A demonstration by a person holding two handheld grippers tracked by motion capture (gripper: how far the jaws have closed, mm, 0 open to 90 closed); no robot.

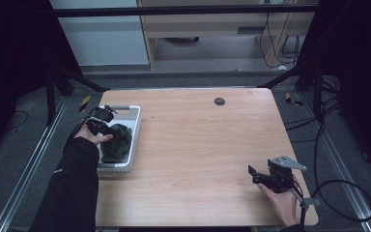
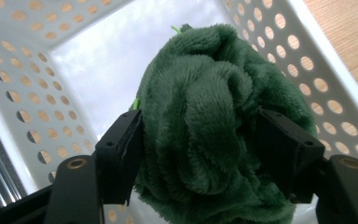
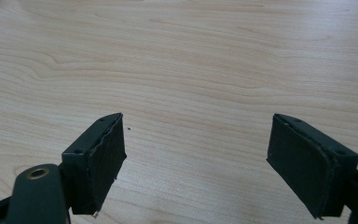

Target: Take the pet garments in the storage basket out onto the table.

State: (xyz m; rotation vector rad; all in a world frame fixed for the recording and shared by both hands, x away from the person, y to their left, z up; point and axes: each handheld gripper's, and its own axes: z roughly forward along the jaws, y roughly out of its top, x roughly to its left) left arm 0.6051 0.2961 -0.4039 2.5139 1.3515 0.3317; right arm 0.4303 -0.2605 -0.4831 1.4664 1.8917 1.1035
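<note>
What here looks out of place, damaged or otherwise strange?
Nothing is spilled or broken. The green fleece cloth lies bunched up, not folded, in the white perforated basket, with the left gripper around it. The right gripper is open over the bare table.

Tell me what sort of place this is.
Likely a lab recording station: a bare wooden table on a metal frame, trailing cables on grey floor, and one white basket holding a green cloth.
</note>
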